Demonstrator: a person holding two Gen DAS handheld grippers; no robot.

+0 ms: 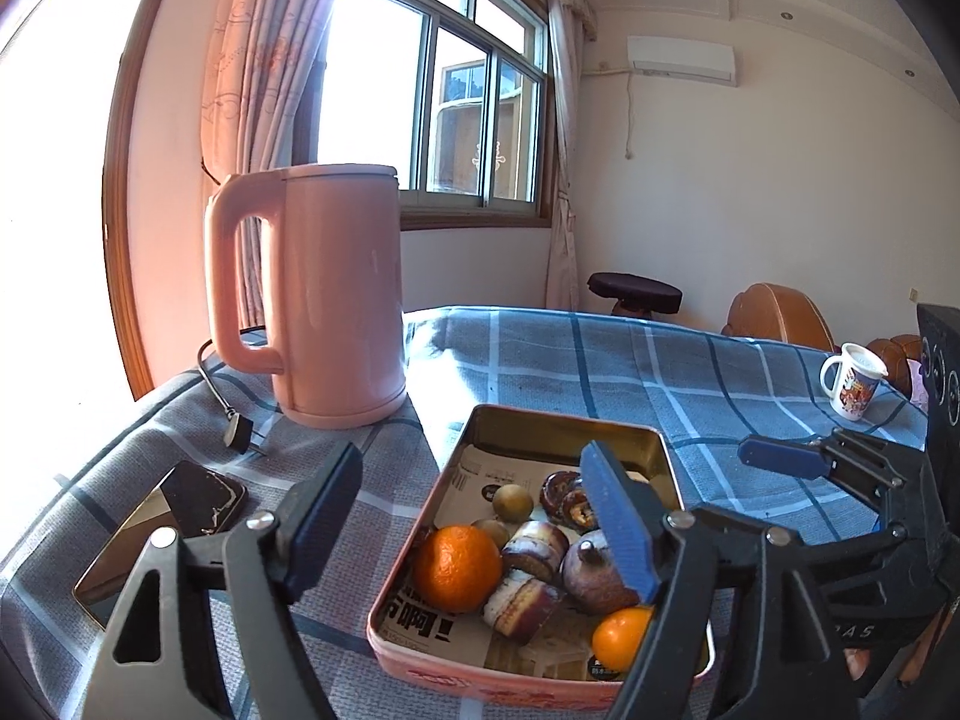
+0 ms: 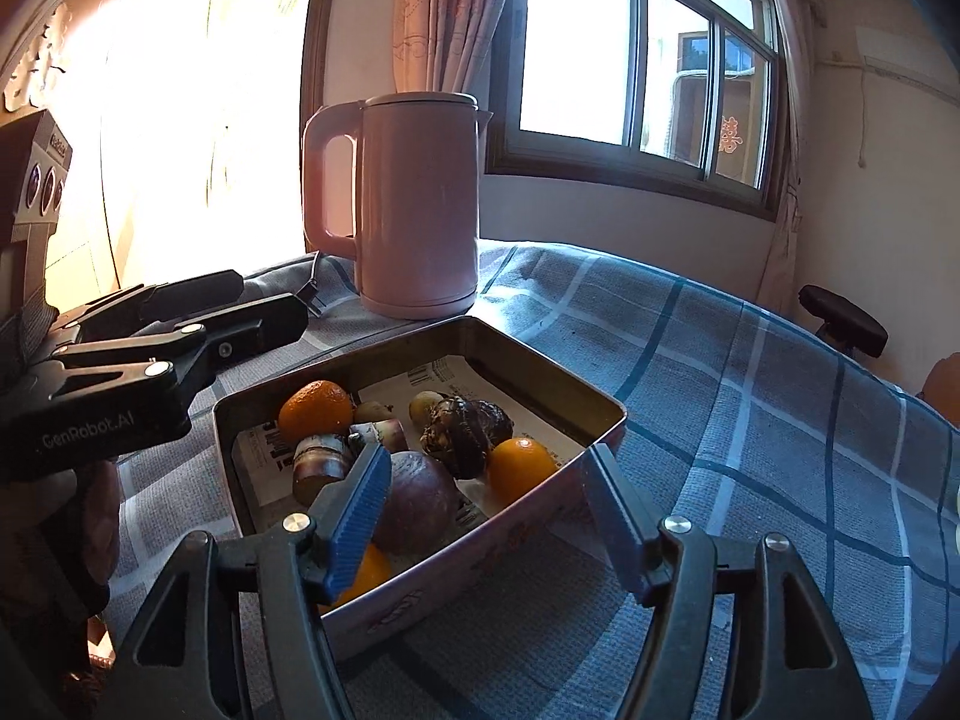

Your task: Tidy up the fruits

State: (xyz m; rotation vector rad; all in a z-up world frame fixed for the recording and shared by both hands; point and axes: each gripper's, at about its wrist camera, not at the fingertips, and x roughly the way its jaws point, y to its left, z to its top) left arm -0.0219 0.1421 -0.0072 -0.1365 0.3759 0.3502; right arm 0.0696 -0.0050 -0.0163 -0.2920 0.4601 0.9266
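Jaws of both the left gripper (image 1: 474,516) and right gripper (image 2: 486,516) were held apart and empty over the paper-lined tin (image 2: 414,333), in which oranges (image 1: 457,567) and other fruits were gathered.

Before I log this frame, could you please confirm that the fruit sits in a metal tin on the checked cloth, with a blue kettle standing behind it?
Not quite: the kettle is pink, not blue, as the left wrist view shows. The rest holds: the fruit, including an orange, sits in the metal tin on the checked cloth, with the kettle behind it.
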